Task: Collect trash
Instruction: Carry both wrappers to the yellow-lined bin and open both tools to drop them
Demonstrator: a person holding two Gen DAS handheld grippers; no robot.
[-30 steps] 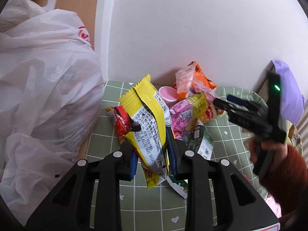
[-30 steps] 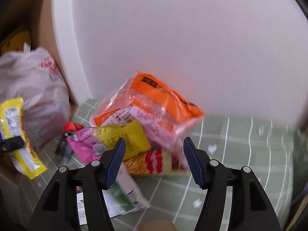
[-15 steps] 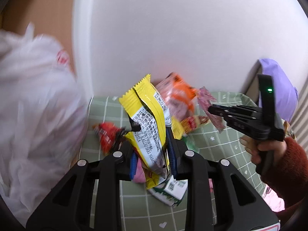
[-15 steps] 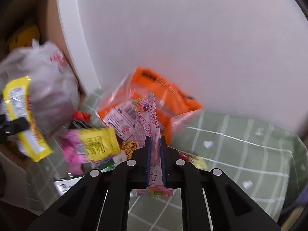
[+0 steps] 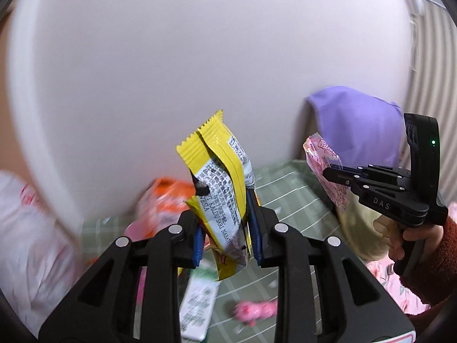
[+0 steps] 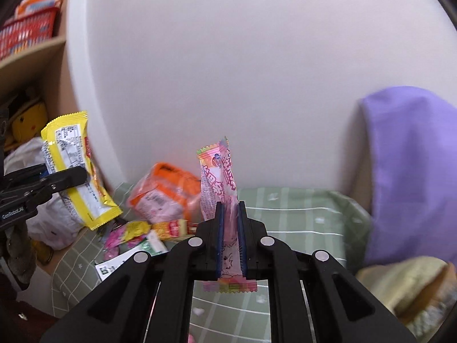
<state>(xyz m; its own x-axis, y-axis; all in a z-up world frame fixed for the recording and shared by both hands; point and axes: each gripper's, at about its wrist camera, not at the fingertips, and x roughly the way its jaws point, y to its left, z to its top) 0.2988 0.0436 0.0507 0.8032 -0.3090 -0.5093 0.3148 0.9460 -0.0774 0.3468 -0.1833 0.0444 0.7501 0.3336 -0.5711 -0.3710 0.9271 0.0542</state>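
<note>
Left gripper clamps yellow wrapper; right gripper clamps pink wrapper.

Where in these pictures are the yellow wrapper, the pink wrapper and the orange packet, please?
yellow wrapper (image 5: 225,200): left wrist view, printed middle between the pads.
pink wrapper (image 6: 218,177): right wrist view, upper half above the pads.
orange packet (image 6: 164,193): right wrist view, its front face.

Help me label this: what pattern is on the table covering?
The tablecloth is sage green with a white grid and small white hearts, clearest in the right wrist view.
</note>
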